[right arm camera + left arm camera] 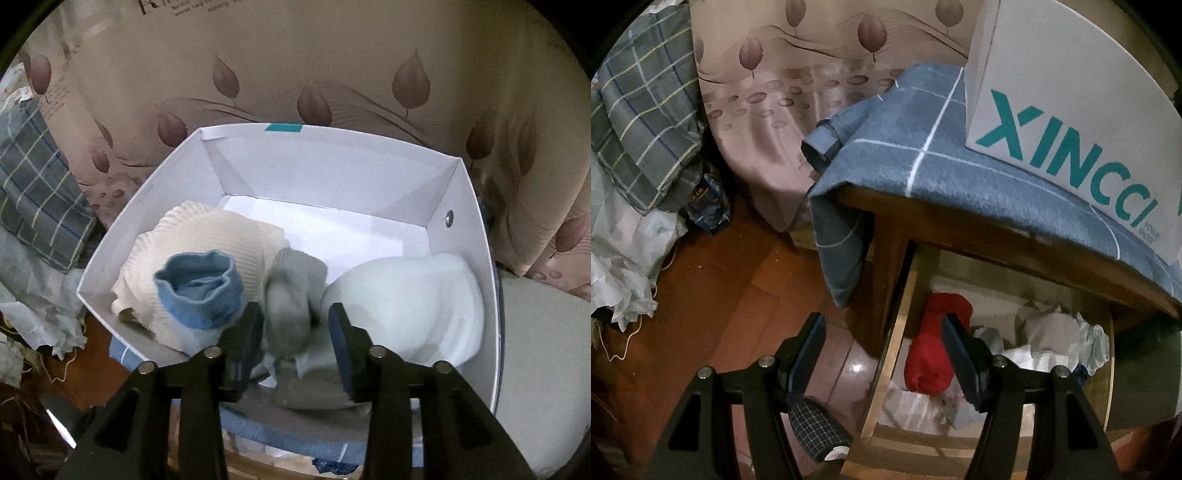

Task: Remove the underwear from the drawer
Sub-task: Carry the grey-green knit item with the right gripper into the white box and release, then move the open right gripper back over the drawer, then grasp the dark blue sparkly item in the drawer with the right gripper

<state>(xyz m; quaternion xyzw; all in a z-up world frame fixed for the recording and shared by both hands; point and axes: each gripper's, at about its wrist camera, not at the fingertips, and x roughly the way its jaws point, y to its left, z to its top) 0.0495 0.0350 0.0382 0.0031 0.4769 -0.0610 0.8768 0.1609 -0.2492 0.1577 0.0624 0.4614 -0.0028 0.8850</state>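
Observation:
In the left wrist view the wooden drawer (897,332) stands pulled out under a table. A red rolled garment (927,365) lies at its left, with white and grey garments (1052,332) beside it. My left gripper (882,319) hangs open over the drawer's left rim, with nothing between its fingers. In the right wrist view my right gripper (295,310) is over a white box (332,170). A blurred grey rolled garment (291,291) sits between the jaws, and the pads do not seem to press it. A blue roll (199,291), a cream ribbed piece (221,236) and a pale white piece (406,295) lie in the box.
The white box (1071,110) with teal lettering stands on a blue checked cloth (923,166) over the tabletop. A leaf-print curtain (794,92) hangs behind. Plaid bedding (639,110) is at the left. A dark checked roll (820,432) lies on the wooden floor (720,295).

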